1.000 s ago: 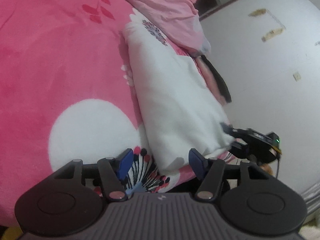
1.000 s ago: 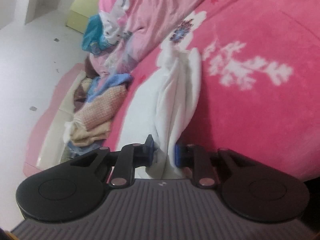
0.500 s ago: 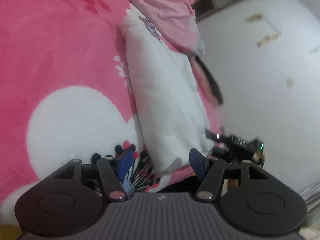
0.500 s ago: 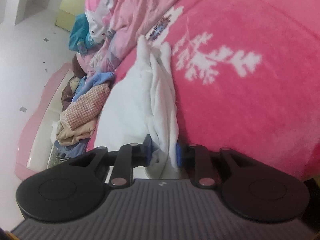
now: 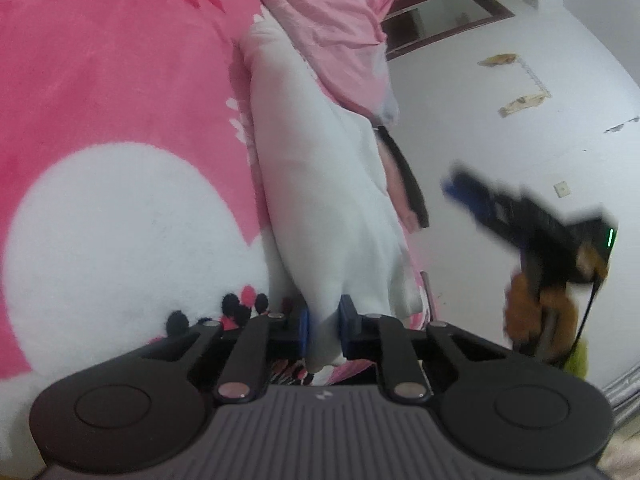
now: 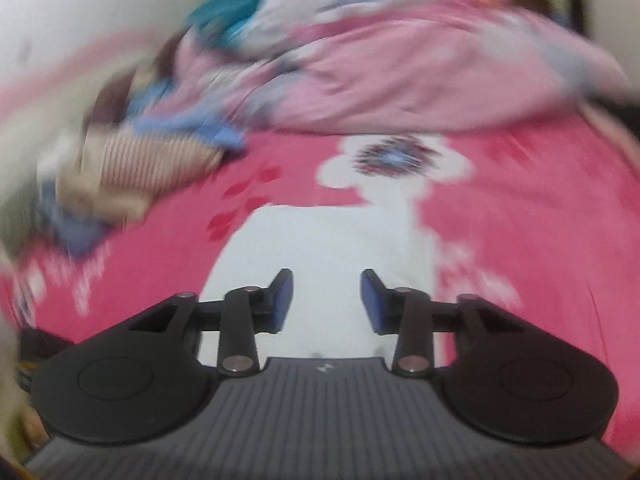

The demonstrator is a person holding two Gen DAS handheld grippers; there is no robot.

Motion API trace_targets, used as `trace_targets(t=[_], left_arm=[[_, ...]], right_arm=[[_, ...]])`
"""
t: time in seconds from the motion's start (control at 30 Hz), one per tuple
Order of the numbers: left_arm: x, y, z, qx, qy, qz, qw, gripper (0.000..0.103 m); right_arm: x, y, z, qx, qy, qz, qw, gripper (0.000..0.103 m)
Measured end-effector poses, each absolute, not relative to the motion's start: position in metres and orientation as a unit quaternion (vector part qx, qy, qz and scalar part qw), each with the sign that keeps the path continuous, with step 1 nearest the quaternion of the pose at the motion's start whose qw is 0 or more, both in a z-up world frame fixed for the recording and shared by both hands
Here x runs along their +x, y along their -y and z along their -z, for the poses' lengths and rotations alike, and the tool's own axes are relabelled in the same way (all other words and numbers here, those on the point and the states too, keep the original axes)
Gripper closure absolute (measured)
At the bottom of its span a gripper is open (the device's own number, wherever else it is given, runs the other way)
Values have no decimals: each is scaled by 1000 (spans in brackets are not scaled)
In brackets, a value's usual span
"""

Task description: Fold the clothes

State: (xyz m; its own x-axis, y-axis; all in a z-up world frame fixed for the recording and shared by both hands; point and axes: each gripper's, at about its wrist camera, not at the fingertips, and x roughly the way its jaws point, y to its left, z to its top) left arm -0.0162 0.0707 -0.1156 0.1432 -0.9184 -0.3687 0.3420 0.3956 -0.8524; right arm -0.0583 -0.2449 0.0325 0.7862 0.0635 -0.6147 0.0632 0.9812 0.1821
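My left hand-held gripper (image 5: pixel 323 330), jaws just closed, clamps the near end of the soft, thick white fleece garment (image 5: pixel 320 184) lying folded lengthwise on the pink plush bed cover (image 5: pixel 100 80). My right hand-held gripper (image 6: pixel 327 300) has just been opening and holds nothing. The garment looks light and floppy, so gripping bunched edges suits it best.
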Motion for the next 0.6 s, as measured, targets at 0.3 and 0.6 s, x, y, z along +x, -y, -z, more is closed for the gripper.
trace_targets(t=[0.3,0.6], left_arm=[[-25,-66,111,-284,-431,483,708,89],[-26,-66,104,-306,-409,503,697,91]], right_arm=[[169,134,5,-71,-502,-32,861,43],[178,152,7,-64,-491,20,869,84]])
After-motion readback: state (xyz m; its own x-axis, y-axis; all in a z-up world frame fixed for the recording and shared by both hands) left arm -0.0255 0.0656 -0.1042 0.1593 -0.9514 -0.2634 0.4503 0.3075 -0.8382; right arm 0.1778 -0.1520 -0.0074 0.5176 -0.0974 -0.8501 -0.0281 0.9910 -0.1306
